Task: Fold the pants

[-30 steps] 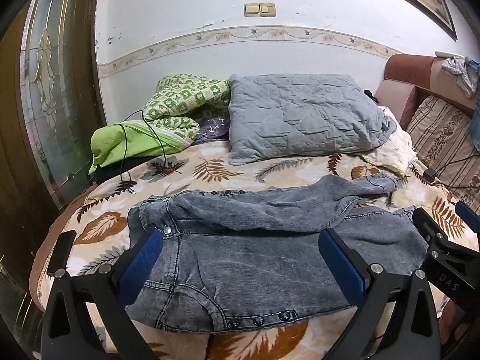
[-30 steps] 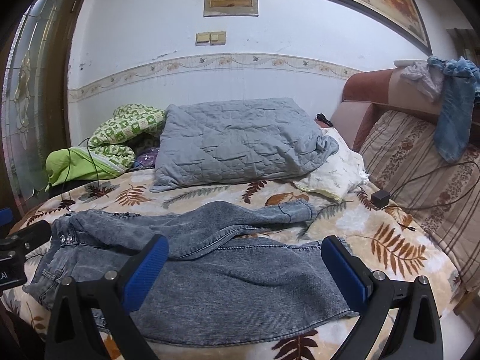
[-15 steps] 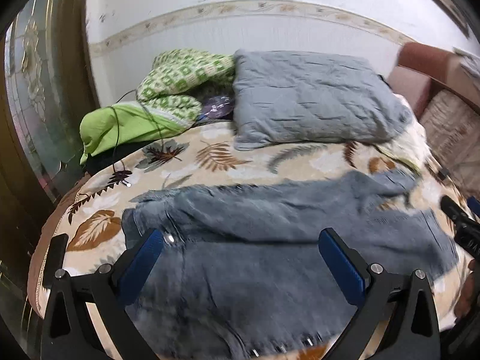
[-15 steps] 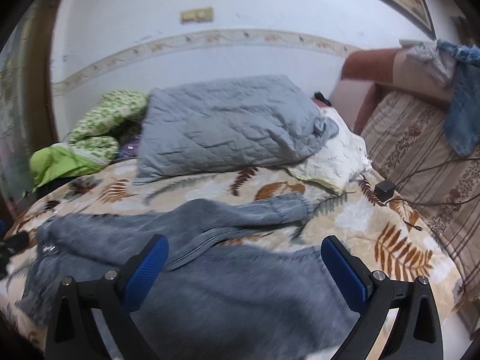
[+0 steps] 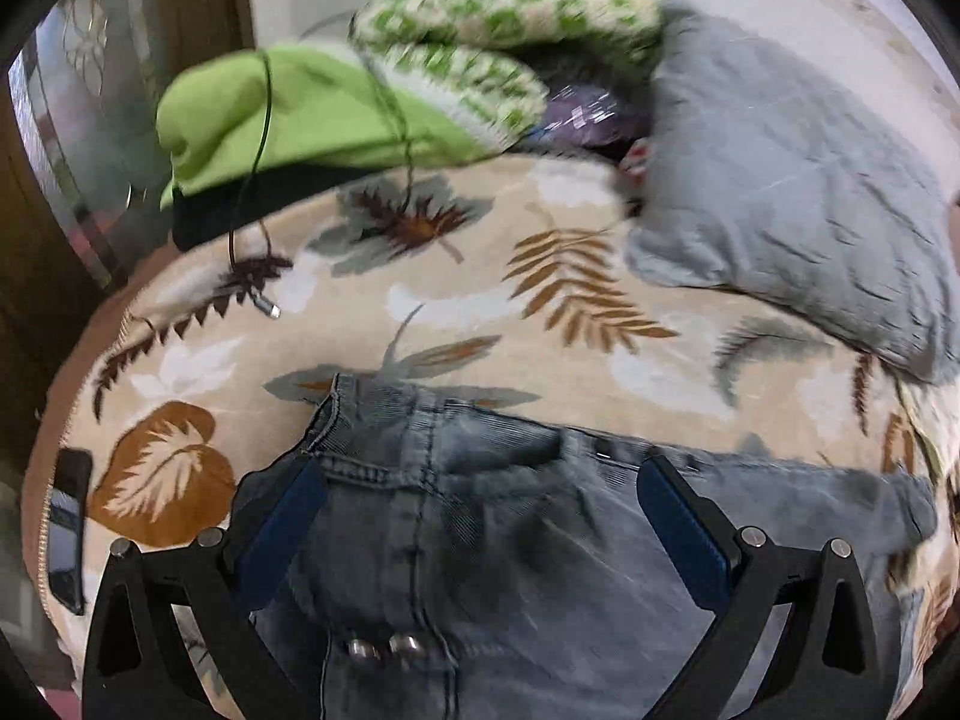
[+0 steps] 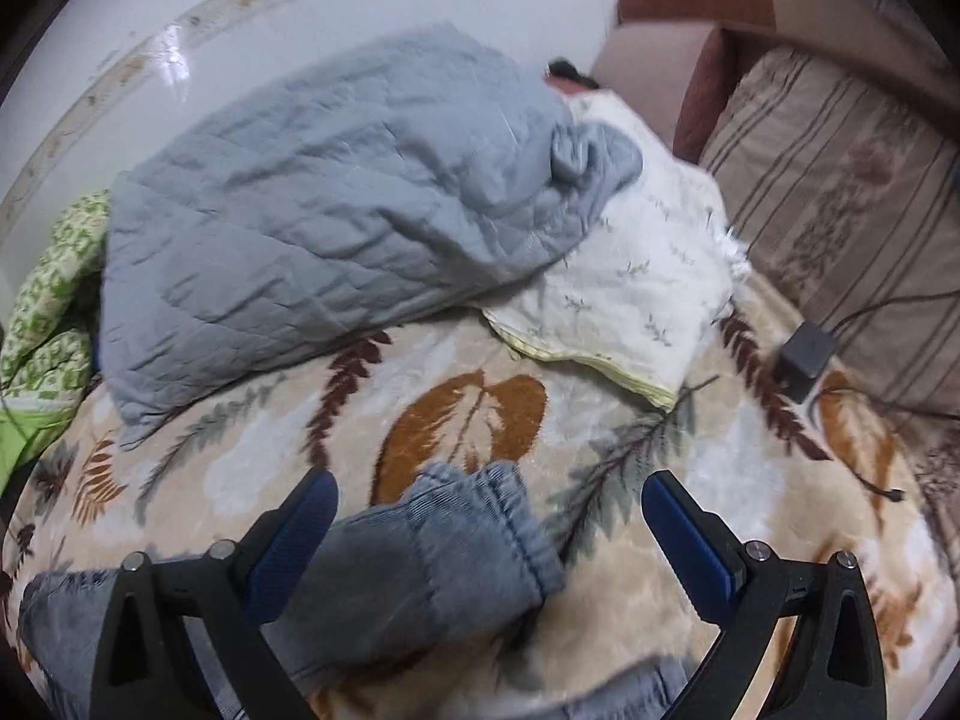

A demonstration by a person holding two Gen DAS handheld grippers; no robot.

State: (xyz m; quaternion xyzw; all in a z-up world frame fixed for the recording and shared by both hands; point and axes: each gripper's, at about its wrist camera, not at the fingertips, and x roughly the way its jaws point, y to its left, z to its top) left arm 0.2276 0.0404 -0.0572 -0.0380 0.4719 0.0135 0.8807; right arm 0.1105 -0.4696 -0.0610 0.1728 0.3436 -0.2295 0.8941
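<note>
Grey-blue denim pants lie flat on a leaf-patterned bedspread. In the left wrist view the waistband end with its metal buttons fills the lower middle, and my left gripper hovers open just above it, blue pads on either side of the waistband corner. In the right wrist view the hemmed cuff of the far leg of the pants lies between the fingers of my right gripper, which is open and close over it. Neither gripper holds fabric.
A grey quilted pillow and a white cloth lie behind the pants. A green blanket with a dark cable sits at the back left. A charger block lies by the striped sofa cushion. A phone rests at the bed's left edge.
Both grippers have dropped and moved forward toward the pants: the left now over the waistband, the right over the far leg's cuff. Both stay open.
</note>
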